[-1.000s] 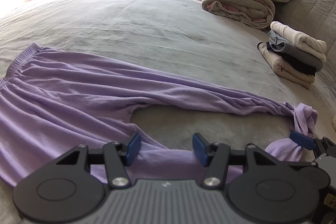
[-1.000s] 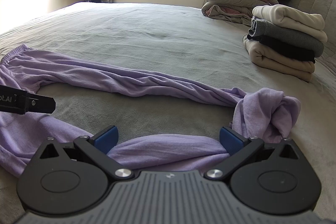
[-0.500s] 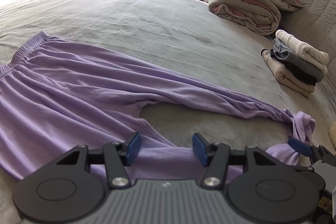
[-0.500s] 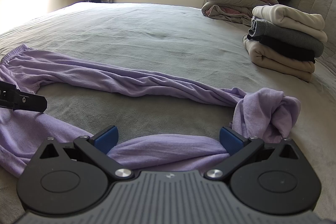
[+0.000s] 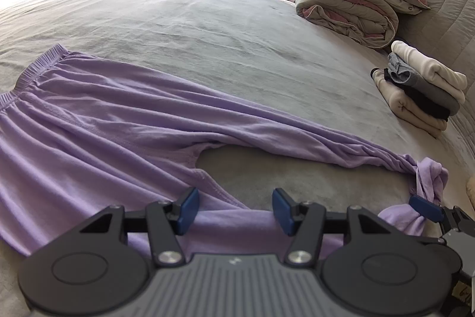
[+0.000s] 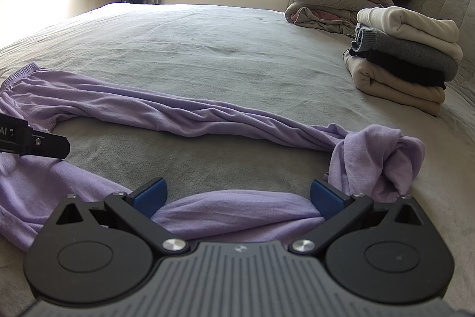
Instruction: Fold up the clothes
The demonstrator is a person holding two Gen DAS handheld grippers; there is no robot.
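We see soft purple cotton pants [image 5: 124,132] spread along the near edge of the grey bed [image 5: 207,28]. Our left claw [image 5: 233,208] (half open) and our right claw [image 6: 237,196] (wide open) grip nothing. White letters [image 6: 6,132] are cut off, unreadable.

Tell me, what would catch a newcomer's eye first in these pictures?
The purple trousers sprawl across the grey bed, their leg ends bunched and twisted near the right gripper. Behind, by the headboard, sits a neat stack of folded clothes.
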